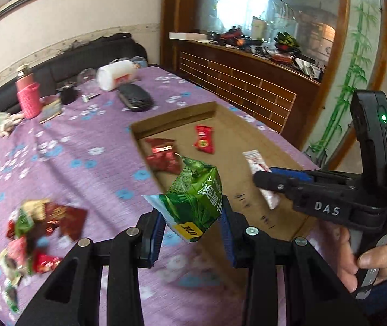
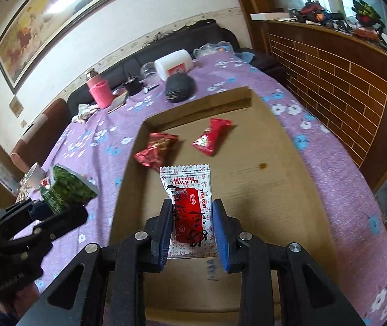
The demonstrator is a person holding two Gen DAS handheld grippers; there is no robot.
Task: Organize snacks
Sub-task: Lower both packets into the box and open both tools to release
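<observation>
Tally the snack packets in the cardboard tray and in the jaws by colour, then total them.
Red, lying in the cardboard tray: 2, a crumpled red packet and a smooth red packet
Green, in the left gripper: 1, green packet
White and red, in the right gripper: 1, white packet
Total: 4

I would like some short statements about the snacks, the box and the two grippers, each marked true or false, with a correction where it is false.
1. The left gripper holds a green packet. True.
2. The right gripper holds a plain blue packet. False: it holds a white packet with a red panel.
3. Two red packets, one dark and one bright, lie in the cardboard box. True.
4. The cardboard box stands on a bare wooden table. False: it rests on a purple flowered tablecloth.
5. A pile of snacks lies on the cloth, outside the box. True.
</observation>
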